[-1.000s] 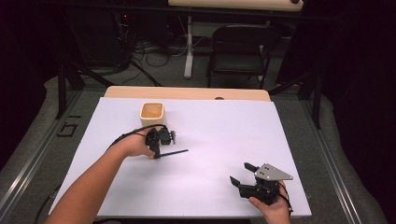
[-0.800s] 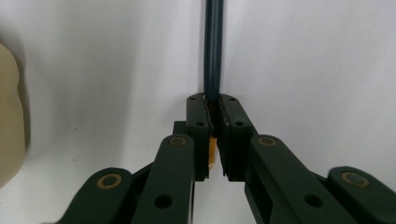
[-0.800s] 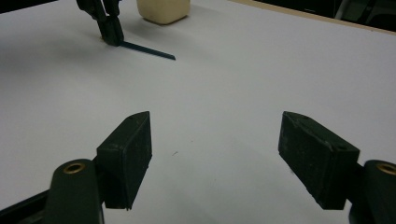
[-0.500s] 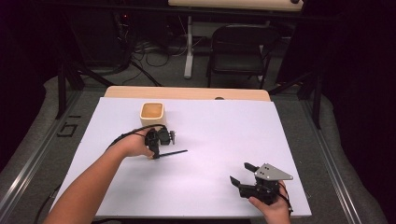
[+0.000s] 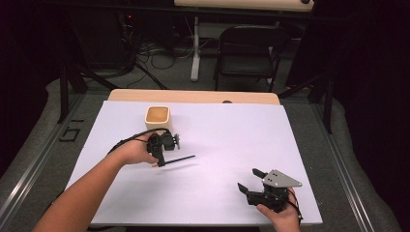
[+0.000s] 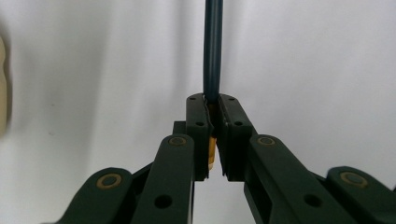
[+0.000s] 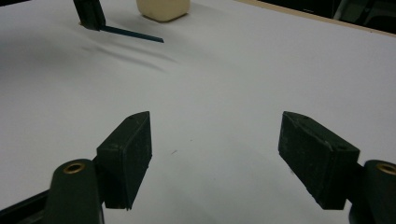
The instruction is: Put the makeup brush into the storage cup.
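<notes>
My left gripper point(image 5: 159, 161) is shut on a thin dark stick point(image 5: 180, 158) that juts out level to the right, just above the white sheet, with its shadow below it. In the left gripper view the stick point(image 6: 213, 46) runs straight up from between the closed jaws of this gripper point(image 6: 212, 100), and a yellowish end shows in the gap. A cream square cup point(image 5: 157, 118) stands just behind that hand. My right gripper point(image 5: 249, 181) rests near the front right edge, open with nothing between its fingers point(image 7: 128, 154). From there the stick point(image 7: 130, 33) and the cup point(image 7: 163, 9) lie far off.
A white sheet point(image 5: 232, 140) covers the table, with a wooden strip point(image 5: 193, 95) bare along the far edge. A black folding chair point(image 5: 246, 53) and cables stand on the floor beyond. Wide bare sheet lies between the two grippers.
The left gripper has lifted slightly with the stick held in it. The right gripper has kept still.
</notes>
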Demonstrator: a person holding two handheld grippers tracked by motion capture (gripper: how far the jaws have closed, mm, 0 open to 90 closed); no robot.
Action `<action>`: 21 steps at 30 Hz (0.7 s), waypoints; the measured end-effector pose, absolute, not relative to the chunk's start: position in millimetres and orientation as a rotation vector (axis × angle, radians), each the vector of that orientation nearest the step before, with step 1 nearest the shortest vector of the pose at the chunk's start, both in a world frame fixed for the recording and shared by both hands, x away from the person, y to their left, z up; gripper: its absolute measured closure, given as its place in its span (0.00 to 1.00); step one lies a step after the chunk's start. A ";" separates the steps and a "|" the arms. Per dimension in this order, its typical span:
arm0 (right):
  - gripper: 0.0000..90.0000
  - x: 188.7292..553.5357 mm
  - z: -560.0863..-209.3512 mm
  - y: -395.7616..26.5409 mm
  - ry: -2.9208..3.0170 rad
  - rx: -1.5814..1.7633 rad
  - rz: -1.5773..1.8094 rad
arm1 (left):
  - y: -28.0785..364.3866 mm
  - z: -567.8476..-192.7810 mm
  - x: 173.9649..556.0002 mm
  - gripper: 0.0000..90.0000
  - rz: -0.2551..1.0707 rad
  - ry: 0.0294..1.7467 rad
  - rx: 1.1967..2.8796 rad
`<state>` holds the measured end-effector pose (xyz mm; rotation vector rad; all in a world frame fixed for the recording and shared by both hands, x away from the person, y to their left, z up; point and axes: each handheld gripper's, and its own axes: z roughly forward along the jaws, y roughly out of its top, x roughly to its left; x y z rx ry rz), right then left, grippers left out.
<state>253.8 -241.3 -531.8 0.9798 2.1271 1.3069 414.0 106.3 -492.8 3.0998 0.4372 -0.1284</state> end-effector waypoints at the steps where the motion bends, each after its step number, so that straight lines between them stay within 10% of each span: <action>1: 0.29 253.5 -531.8 -240.4 2.131 0.973 1.298 | 106.3 -490.9 412.5 0.94 -0.135 0.438 3.101; 21: 0.29 259.7 -532.7 -215.0 2.215 0.723 1.084 | 102.9 -481.9 396.5 0.94 -0.199 0.421 3.096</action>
